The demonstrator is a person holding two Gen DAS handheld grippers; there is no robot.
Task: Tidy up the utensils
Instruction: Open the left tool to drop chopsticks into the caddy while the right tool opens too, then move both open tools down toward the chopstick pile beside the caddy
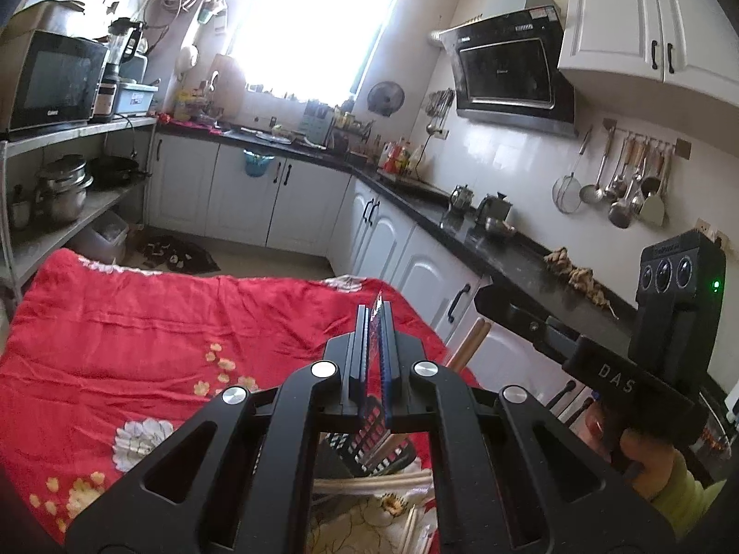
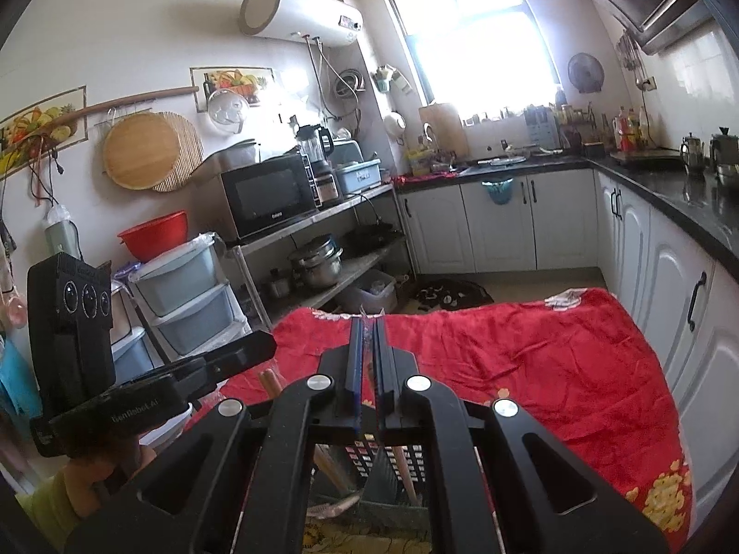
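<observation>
My left gripper [image 1: 376,318] is held above a table under a red floral cloth [image 1: 138,332], its jaws pressed together; a thin reddish sliver shows at the tips and I cannot tell what it is. My right gripper [image 2: 369,328] is likewise shut over the cloth [image 2: 531,360]. Under both lies a black slotted utensil basket [image 1: 369,443] [image 2: 392,461] with wooden handles [image 2: 404,471] in it. More wooden handles [image 1: 466,346] stick up beside it, and pale chopsticks [image 1: 369,484] lie near. Each view shows the other gripper [image 1: 489,298] [image 2: 263,344] from the side, held by a hand [image 1: 646,457].
A black countertop [image 1: 508,258] over white cabinets runs along the right, with kettles [image 1: 496,207] and hanging ladles [image 1: 623,184]. A metal shelf [image 2: 323,212] with a microwave [image 2: 268,194] and pots stands left. Plastic drawers [image 2: 184,295] sit near the table's left edge.
</observation>
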